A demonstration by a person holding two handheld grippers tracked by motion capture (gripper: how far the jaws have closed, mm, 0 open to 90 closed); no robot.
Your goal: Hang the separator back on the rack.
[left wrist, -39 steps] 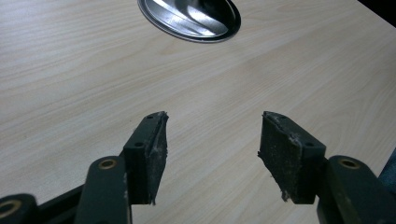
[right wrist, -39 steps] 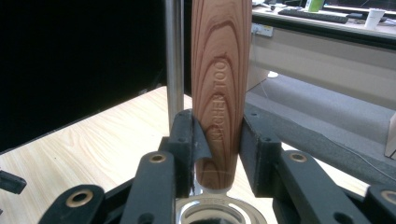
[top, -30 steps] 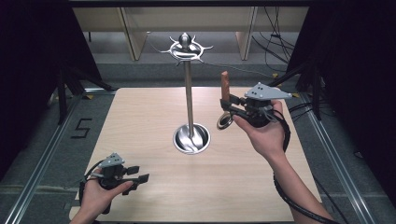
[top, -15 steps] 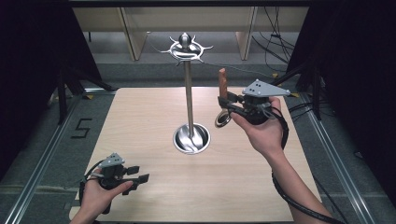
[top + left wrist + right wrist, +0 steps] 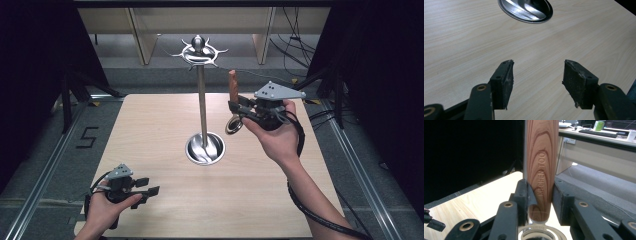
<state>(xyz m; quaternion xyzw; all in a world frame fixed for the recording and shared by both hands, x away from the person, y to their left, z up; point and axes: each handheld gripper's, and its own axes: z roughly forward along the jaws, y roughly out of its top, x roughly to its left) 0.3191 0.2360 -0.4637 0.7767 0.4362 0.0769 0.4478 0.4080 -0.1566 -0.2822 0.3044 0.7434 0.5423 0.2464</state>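
- We hold the left gripper [image 5: 148, 190] low over the near left part of the wooden table [image 5: 260, 200], its jaws spread wide with nothing between them.
- Ahead of those jaws we see the round steel base [image 5: 526, 10] of the stand [image 5: 201, 100].
- We hold the right gripper [image 5: 238, 107] raised, its jaws clamped on the wooden handle [image 5: 541, 167] of a kitchen tool, which stands upright between them.
- Below its jaws hangs the tool's metal ring [image 5: 233, 125].
- Beyond the handle, to the gripper's left, rises the stand's pole, topped by a hooked crown [image 5: 198, 49].
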